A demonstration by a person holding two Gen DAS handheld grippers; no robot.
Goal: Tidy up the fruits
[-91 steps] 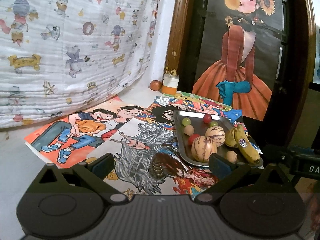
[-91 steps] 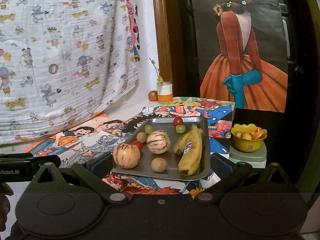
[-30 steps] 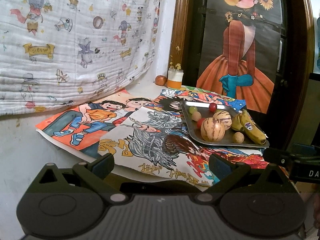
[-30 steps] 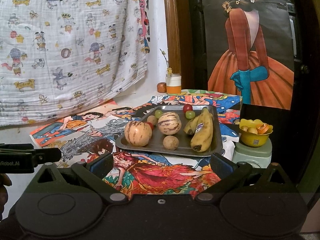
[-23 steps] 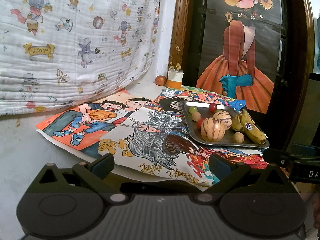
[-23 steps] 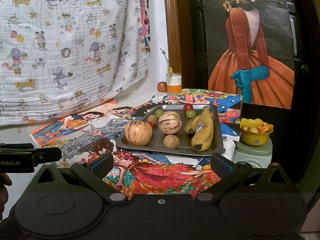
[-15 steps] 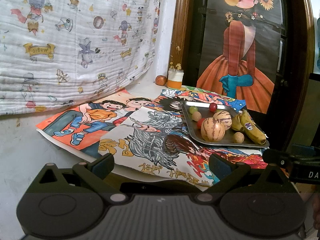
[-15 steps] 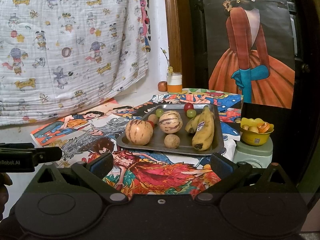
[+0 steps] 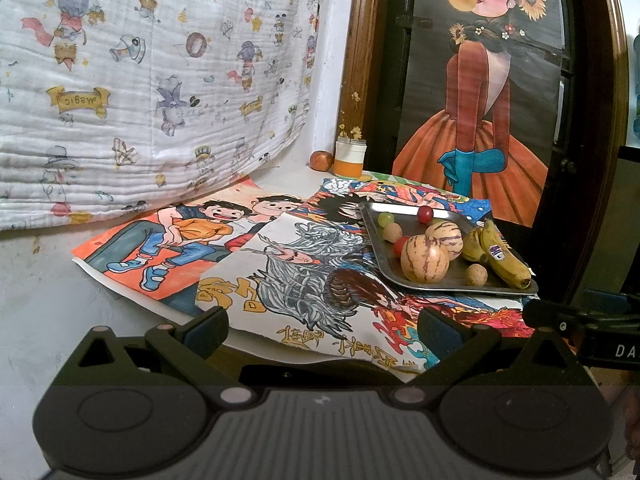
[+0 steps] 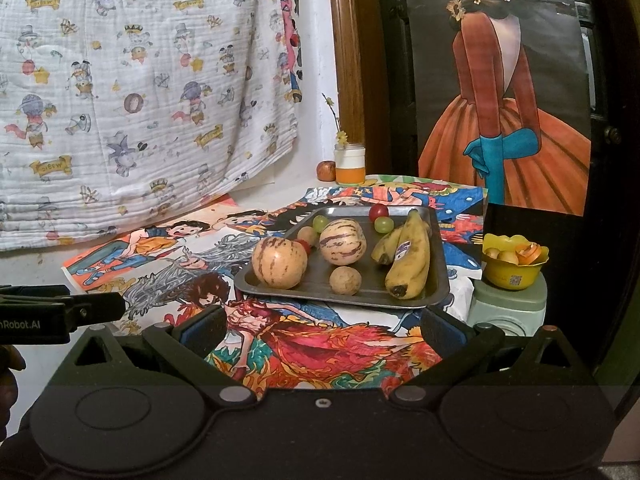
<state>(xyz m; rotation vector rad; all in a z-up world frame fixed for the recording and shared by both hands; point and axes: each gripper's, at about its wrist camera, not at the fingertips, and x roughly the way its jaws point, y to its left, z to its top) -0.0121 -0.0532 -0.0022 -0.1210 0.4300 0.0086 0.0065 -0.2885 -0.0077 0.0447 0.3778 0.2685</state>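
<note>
Both claws stand spread and empty: my left claw (image 9: 322, 328) and right claw (image 10: 322, 326) hover short of the worktop (image 9: 48, 304). Ahead, the metal tray (image 10: 438, 276) on the drawings holds two striped melons (image 10: 280, 263), bananas (image 10: 412, 260), grapes and small round fruits.

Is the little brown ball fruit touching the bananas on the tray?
Apart. In the right wrist view, bare grey tray shows between the small brown fruit and the bananas.
</note>
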